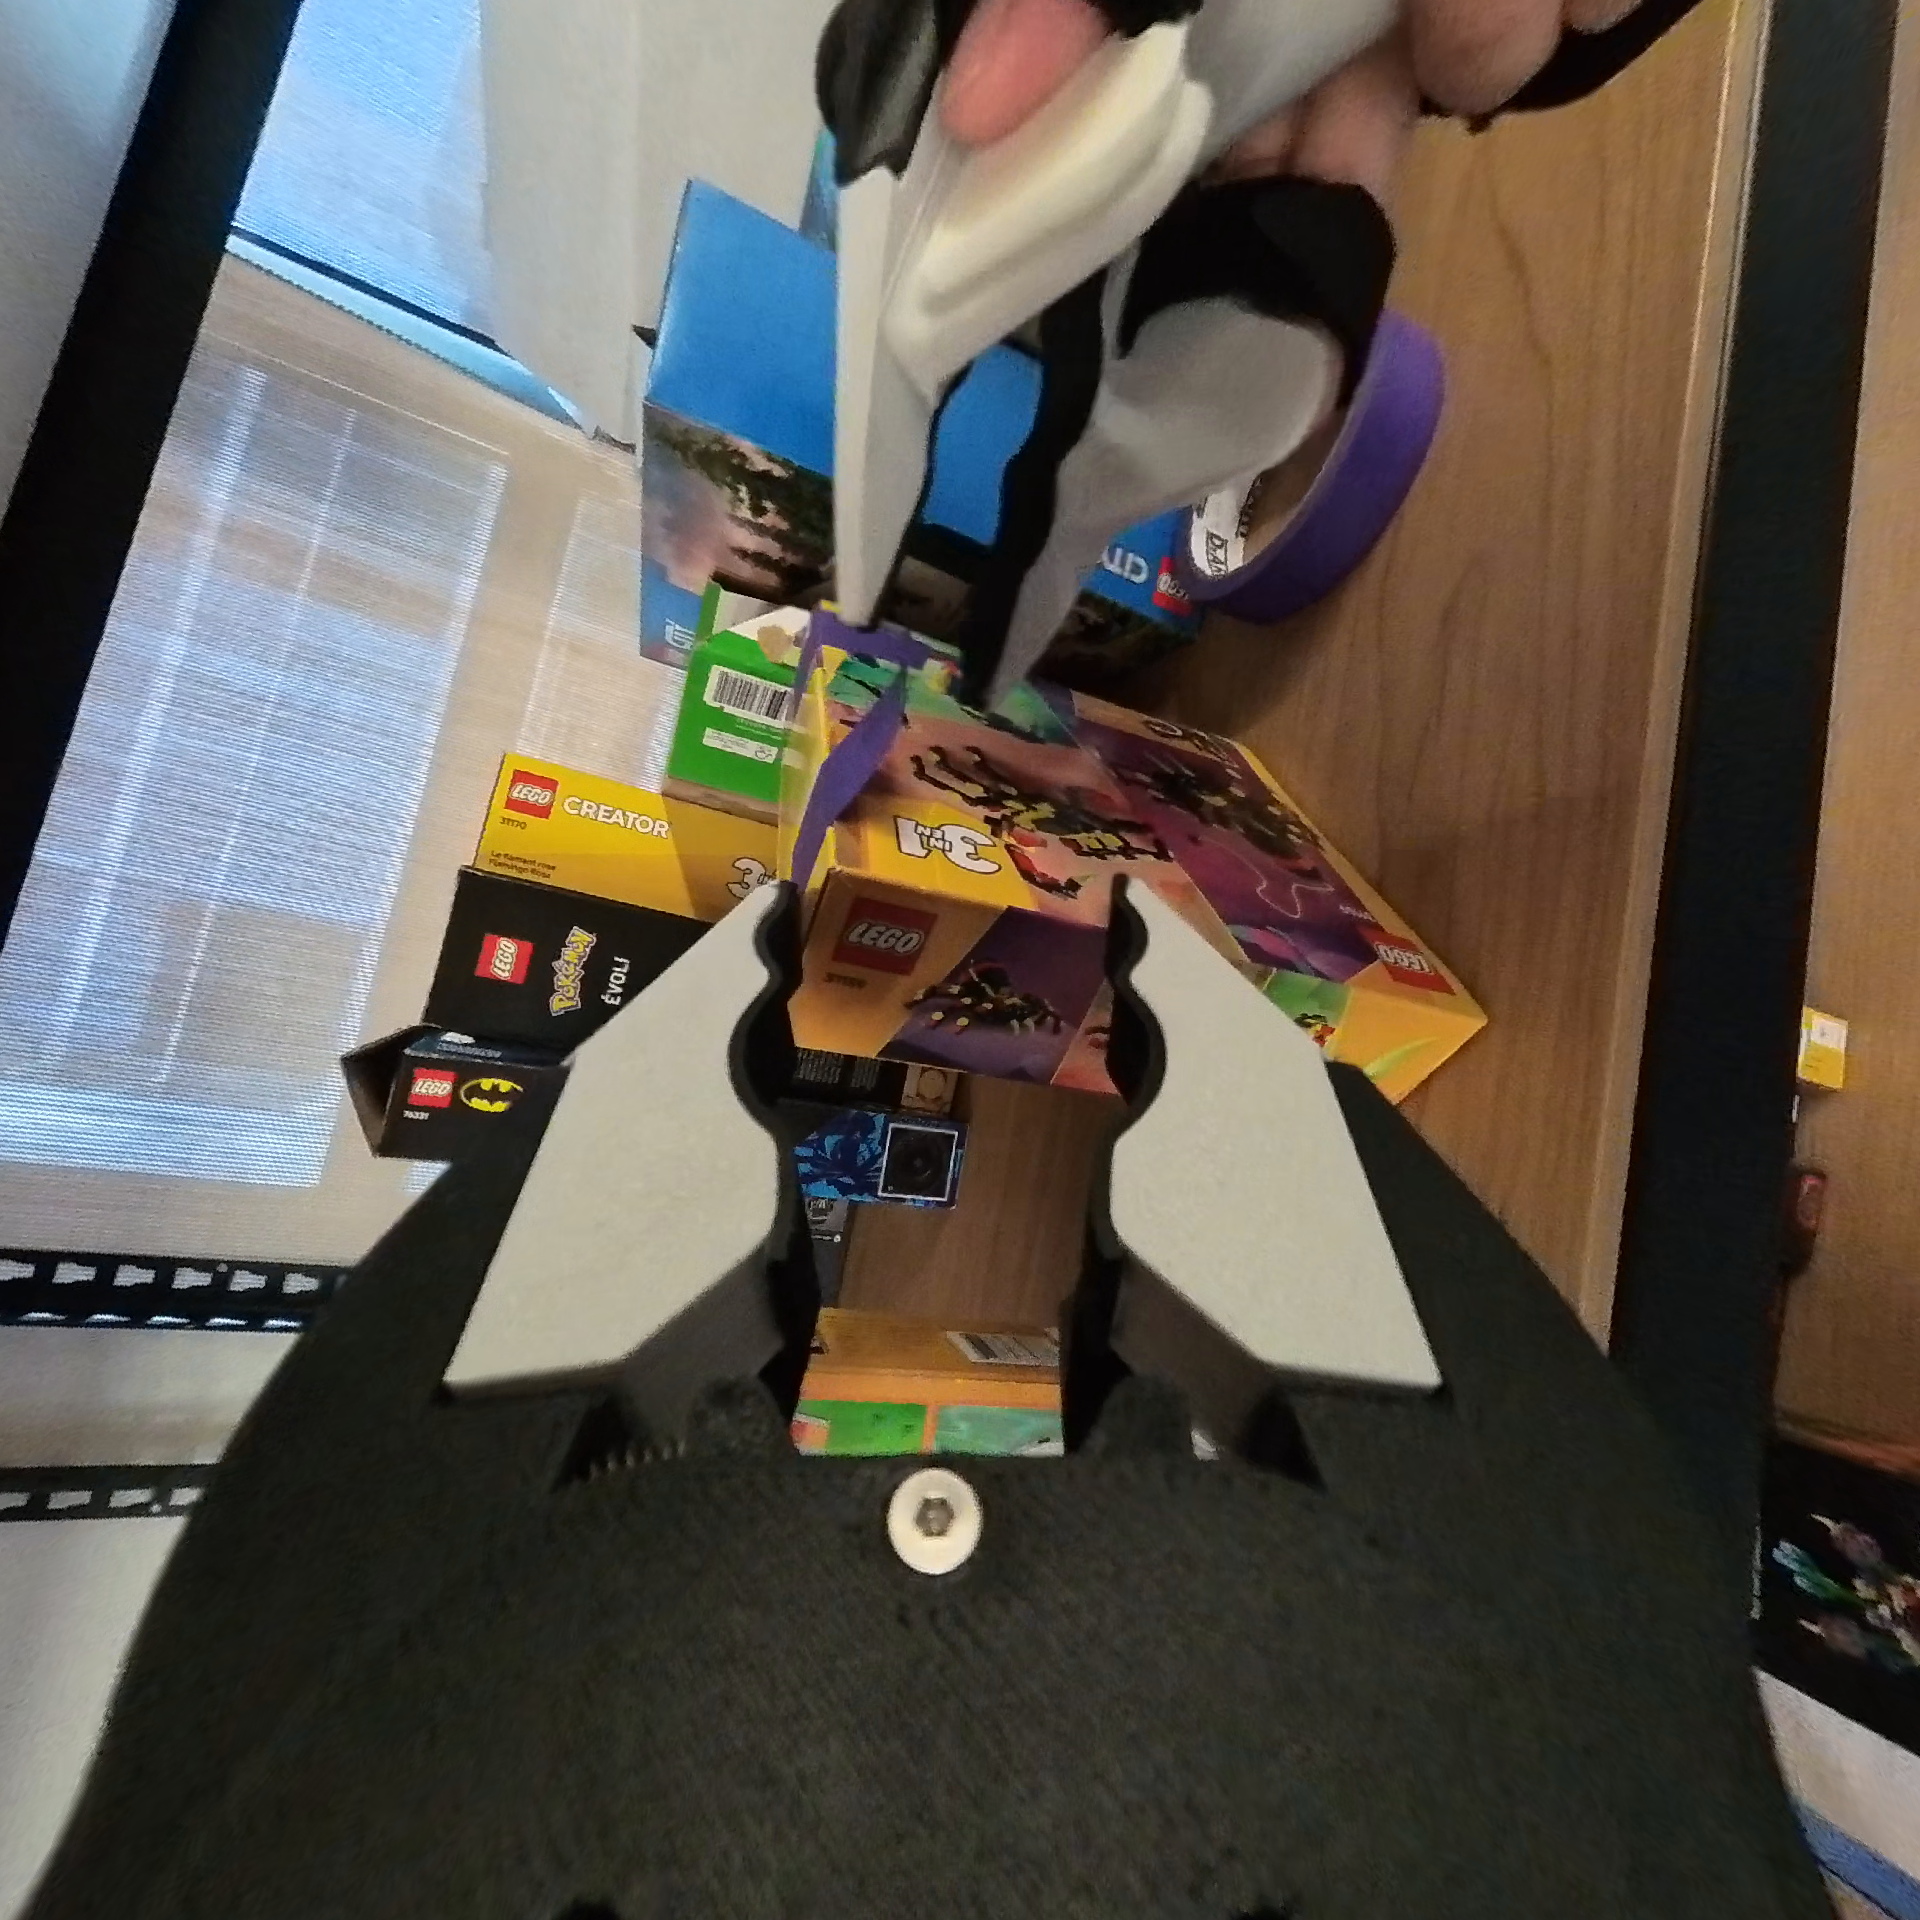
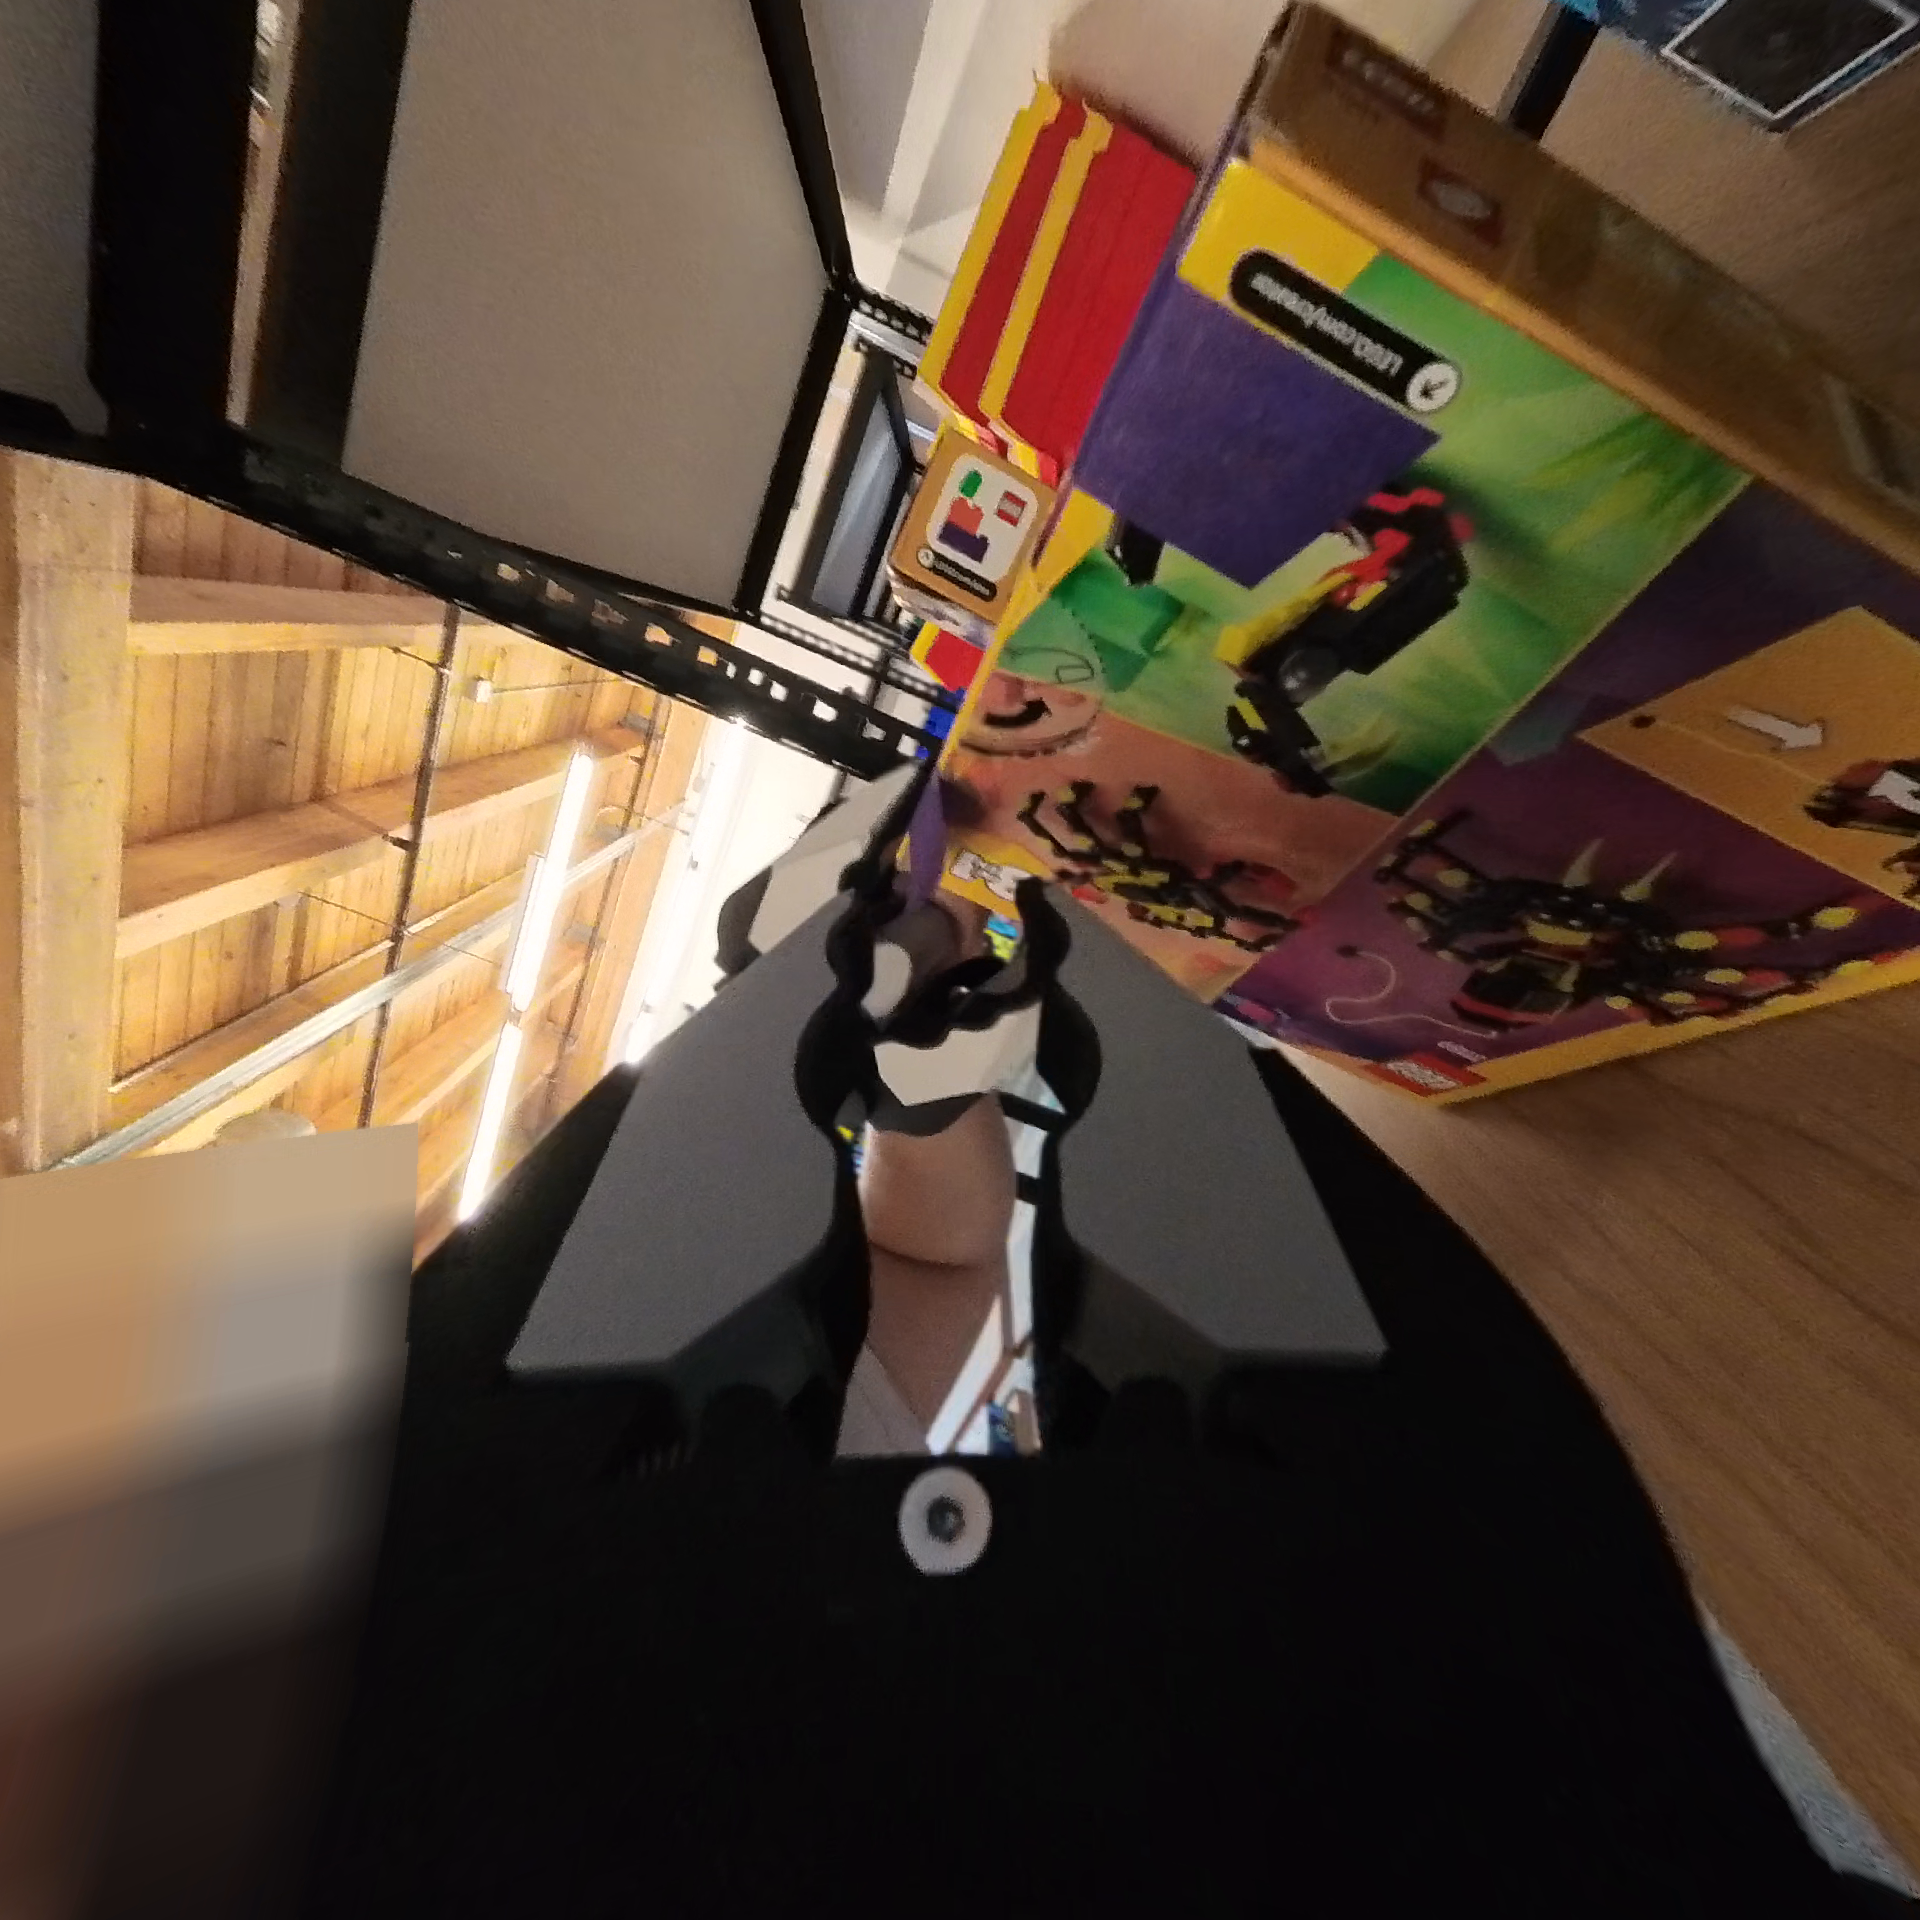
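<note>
A yellow toy box (image 1: 1195,831) printed with black and yellow brick spiders lies on a wooden shelf (image 1: 1507,623). My left gripper (image 1: 951,935) is shut on the box's near end, one finger on each side. My right gripper (image 1: 930,649) comes in from above at the box's far end, its jaws a little apart. A loose purple tape strip (image 1: 847,769) hangs off that end. In the right wrist view the strip (image 2: 928,852) lies against one fingertip of the right gripper (image 2: 966,862). The box (image 2: 1403,727) there also carries a stuck-down purple tape patch (image 2: 1226,436).
A purple tape roll (image 1: 1351,499) lies on the shelf behind the box. A blue box (image 1: 748,416), a green box (image 1: 727,727), a yellow box (image 1: 603,821) and two black boxes (image 1: 540,977) crowd the left. A black frame post (image 1: 1745,727) bounds the right. The left gripper's tips are roughly 4 cm from the right gripper's.
</note>
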{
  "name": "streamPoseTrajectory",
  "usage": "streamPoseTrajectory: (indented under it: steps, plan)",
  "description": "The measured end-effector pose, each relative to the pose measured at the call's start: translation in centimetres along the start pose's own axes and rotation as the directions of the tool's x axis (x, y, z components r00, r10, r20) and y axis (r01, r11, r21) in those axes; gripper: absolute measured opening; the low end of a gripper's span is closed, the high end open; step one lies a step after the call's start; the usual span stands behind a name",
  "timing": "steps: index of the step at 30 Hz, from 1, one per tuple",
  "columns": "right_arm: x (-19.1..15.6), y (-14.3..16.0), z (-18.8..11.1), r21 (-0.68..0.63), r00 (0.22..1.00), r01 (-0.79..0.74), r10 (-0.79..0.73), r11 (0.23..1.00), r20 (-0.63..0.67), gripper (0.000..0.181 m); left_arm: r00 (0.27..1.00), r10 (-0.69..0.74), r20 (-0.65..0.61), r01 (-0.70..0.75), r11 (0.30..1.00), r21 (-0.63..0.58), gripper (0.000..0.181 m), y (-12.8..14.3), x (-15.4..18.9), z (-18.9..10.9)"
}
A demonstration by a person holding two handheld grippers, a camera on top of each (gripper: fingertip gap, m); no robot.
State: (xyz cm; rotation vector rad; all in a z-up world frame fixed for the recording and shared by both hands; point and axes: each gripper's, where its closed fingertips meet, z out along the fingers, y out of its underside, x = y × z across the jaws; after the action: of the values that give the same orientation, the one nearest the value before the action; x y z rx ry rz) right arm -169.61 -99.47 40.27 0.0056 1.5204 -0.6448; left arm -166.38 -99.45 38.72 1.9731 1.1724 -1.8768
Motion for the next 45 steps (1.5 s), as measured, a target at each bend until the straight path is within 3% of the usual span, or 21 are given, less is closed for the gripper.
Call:
streamPoseTrajectory:
  steps: [5,10,17,26,33,37,39,42,45]
  plan:
    - [-0.8,0.3,1.0,-0.036,0.997,-0.061,0.063,0.997,0.043,0.020,1.000,0.021,-0.017,-0.021,1.000,0.003,0.059,-0.1,0.1,0.1]
    - [-0.7,0.4,1.3,-0.036,0.998,-0.041,0.043,0.999,0.036,0.000,1.000,0.018,-0.023,-0.018,1.000,0.009,0.059,-0.1,0.1,0.2]
    - [0.4,0.6,1.7,-0.035,0.998,-0.062,0.062,0.997,0.023,0.000,1.000,0.011,-0.025,-0.011,1.000,0.019,0.057,-0.3,0.1,0.3]
    - [0.8,0.6,2.2,-0.035,0.978,-0.182,0.185,0.983,0.096,0.000,0.999,-0.013,-0.031,0.013,1.000,0.026,0.059,-0.4,0.2,0.2]
    - [1.0,0.4,2.6,-0.017,0.961,-0.273,0.273,0.962,0.043,0.000,1.000,-0.003,-0.029,0.003,1.000,0.007,0.061,-0.1,0.1,0.3]
    - [2.9,1.9,2.5,-0.069,0.944,-0.320,0.313,0.945,-0.103,0.007,1.000,0.000,-0.024,0.001,1.000,0.028,0.056,-0.3,0.0,0.3]
    - [2.9,1.9,2.5,-0.083,0.937,-0.344,0.337,0.935,-0.089,0.009,1.000,0.002,-0.021,-0.002,0.999,0.032,0.057,-0.3,0.0,0.3]
    - [2.6,2.2,2.4,-0.103,0.952,-0.302,0.294,0.948,-0.086,0.013,1.000,0.022,-0.009,-0.021,0.999,0.036,0.057,-0.3,0.0,0.3]
    - [2.5,2.9,1.3,-0.125,0.986,-0.149,0.138,0.981,-0.095,0.014,1.000,0.028,-0.010,-0.028,0.999,0.041,0.057,-0.6,0.1,0.3]
